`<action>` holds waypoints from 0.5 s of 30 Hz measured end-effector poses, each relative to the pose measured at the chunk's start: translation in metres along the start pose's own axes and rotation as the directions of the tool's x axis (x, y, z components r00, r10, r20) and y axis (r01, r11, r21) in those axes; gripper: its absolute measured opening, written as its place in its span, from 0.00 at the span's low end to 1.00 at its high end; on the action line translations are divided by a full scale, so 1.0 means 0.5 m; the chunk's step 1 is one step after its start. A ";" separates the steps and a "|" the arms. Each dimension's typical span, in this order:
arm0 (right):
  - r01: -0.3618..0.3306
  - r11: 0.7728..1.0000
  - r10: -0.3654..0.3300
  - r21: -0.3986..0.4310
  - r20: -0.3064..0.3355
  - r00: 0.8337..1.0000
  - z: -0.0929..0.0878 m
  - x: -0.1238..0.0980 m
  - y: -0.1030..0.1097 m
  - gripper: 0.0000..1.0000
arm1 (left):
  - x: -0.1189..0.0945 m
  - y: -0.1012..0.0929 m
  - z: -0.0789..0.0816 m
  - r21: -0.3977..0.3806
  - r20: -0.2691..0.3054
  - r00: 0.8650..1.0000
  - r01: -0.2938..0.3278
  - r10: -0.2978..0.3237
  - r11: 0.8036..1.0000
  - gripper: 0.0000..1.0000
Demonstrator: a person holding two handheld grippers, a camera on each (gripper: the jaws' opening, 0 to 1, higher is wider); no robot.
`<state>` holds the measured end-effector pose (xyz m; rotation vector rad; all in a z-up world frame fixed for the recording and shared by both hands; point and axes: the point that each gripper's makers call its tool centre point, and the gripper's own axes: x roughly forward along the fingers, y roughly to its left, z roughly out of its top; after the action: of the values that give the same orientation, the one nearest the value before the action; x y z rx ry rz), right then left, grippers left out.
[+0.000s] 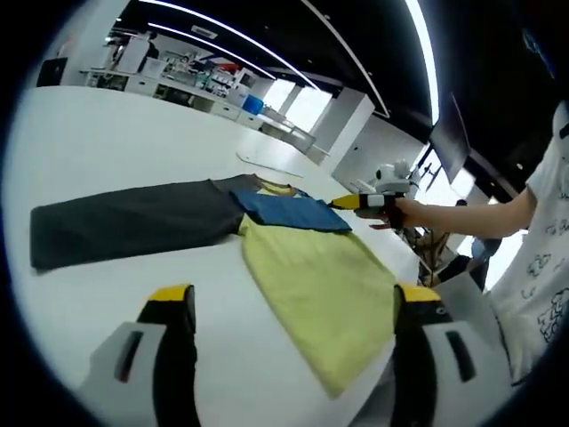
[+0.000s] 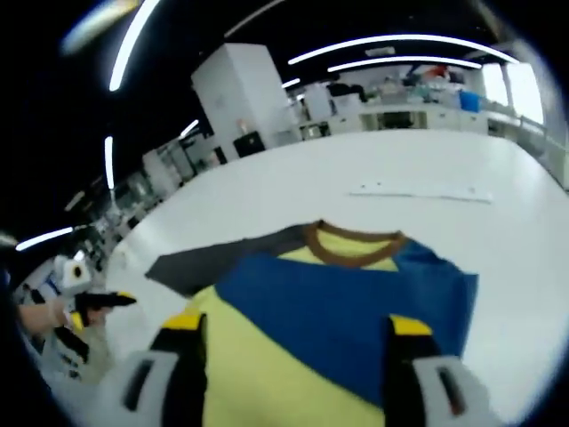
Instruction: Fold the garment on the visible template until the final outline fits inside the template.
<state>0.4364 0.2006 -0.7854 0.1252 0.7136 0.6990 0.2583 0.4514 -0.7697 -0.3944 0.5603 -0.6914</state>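
Left gripper view first, going left to right: we've got a dark grey template lying flat on the white counter, a long rectangle running toward the middle. Its right end touches the shirt, which is yellow with a blue sleeve part folded across the top and a brown collar just peeking out. The shirt's lower edge runs out to the counter's near edge. Our left gripper hangs above the counter in the foreground with its jaws spread wide and nothing between them. Further right, the right gripper comes in with its yellow-black tip right at the blue sleeve's corner; from here we can't tell if it's pinching the cloth. A hand holds it, and a person in a white printed tee stands at the far right.

Right gripper view: at far left the left gripper shows up, held in a hand. Then the grey template pokes out from under the shirt, brown collar up top, blue band across the middle. The right gripper sits over the shirt with jaws apart, nothing held. A thin white strip lies farther back on the counter.
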 end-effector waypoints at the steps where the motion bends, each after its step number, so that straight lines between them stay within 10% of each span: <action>1: 0.005 1.000 -0.005 -0.001 0.007 1.000 -0.004 -0.014 0.004 0.79 | 0.001 -0.003 0.000 0.000 -0.002 1.000 0.001 -0.001 1.000 0.90; 15: 0.139 0.984 -0.143 0.107 0.030 0.989 -0.040 -0.105 -0.129 0.54 | 0.009 -0.003 -0.008 -0.002 -0.023 1.000 0.007 -0.007 1.000 0.90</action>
<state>0.4304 0.1155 -0.7930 0.1818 0.7157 0.5221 0.2582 0.4467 -0.7737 -0.3909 0.5813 -0.7031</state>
